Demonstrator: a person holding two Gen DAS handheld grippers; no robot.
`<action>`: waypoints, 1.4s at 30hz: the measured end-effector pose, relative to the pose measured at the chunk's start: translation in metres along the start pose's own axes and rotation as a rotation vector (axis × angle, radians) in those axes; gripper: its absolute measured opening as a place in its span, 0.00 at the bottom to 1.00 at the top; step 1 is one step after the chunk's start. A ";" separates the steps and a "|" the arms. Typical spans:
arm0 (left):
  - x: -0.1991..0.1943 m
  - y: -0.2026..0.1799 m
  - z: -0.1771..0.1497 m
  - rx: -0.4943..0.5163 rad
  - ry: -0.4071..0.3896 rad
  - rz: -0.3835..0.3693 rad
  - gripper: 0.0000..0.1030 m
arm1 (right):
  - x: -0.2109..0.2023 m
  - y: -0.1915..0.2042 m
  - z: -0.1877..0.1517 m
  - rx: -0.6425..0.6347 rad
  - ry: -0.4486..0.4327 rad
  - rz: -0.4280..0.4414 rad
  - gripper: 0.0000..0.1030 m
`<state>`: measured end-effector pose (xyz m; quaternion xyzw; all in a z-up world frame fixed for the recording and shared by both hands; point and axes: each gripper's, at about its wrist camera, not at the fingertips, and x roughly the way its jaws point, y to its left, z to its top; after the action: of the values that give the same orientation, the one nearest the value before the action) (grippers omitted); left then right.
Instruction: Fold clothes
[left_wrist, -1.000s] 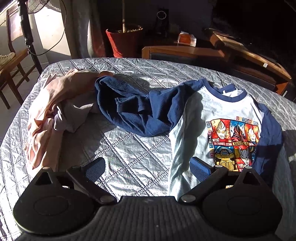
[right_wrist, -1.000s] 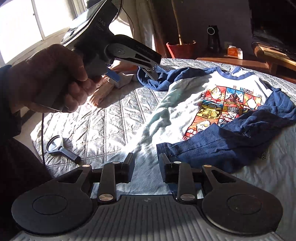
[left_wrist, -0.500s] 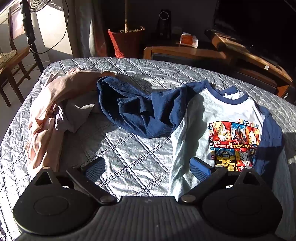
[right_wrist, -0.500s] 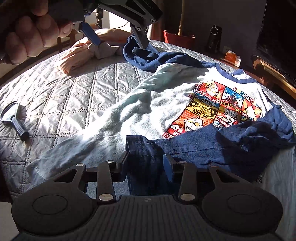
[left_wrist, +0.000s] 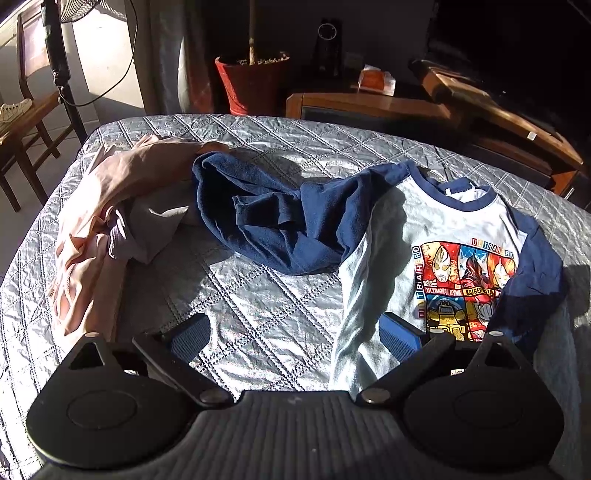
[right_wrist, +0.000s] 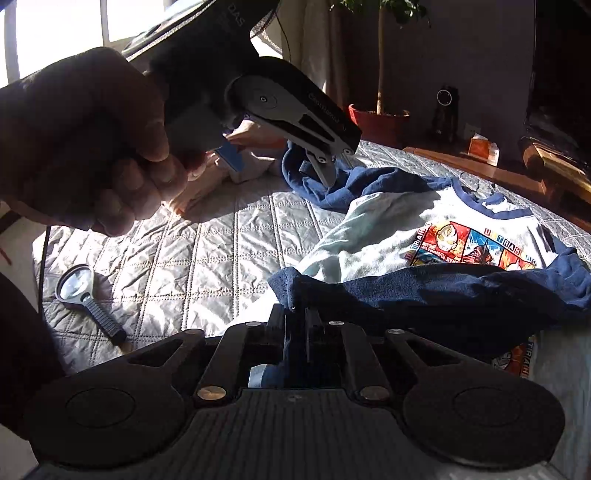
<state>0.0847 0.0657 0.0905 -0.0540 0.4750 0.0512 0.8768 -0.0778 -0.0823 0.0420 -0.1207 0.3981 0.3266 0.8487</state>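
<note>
From the left wrist camera, the left hand-held gripper (left_wrist: 294, 331) hovers with its blue-padded fingers spread wide and holding nothing, above the silver-grey quilted bed cover (left_wrist: 258, 317). The pale-blue children's shirt with navy sleeves and a cartoon hero print (left_wrist: 436, 251) lies face up on the right, its right-hand pad over the shirt's lower edge. One navy sleeve (left_wrist: 280, 218) is bunched toward the middle, touching a crumpled pink and grey garment (left_wrist: 96, 229) at the left. Beyond the bed stand a red flower pot (left_wrist: 253, 83), a wooden chair (left_wrist: 26, 122) and a low wooden cabinet (left_wrist: 388, 107).

The right wrist camera alone shows the person's left hand (right_wrist: 88, 144), fingers wrapped round the black handle of the left tool, held high over the cover. Here the right hand-held gripper (right_wrist: 295, 321) has its fingers nearly together, clamped on the cuff of the other navy sleeve (right_wrist: 424, 291), which is drawn across the shirt's print. A black-handled magnifying glass (right_wrist: 86, 299) lies on the cover at the left, well apart from the shirt.
</note>
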 end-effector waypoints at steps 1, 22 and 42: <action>0.000 0.000 0.000 0.001 0.000 -0.001 0.94 | 0.003 0.003 -0.007 -0.005 0.014 0.021 0.15; 0.009 -0.034 -0.029 0.097 0.087 -0.096 0.94 | -0.037 -0.332 0.010 0.723 -0.275 -0.430 0.33; 0.017 -0.108 -0.076 0.440 0.129 -0.106 0.93 | -0.018 -0.408 -0.045 0.895 -0.256 -0.310 0.54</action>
<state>0.0463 -0.0510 0.0397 0.1106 0.5264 -0.1033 0.8367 0.1521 -0.4201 0.0035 0.2392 0.3694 0.0055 0.8980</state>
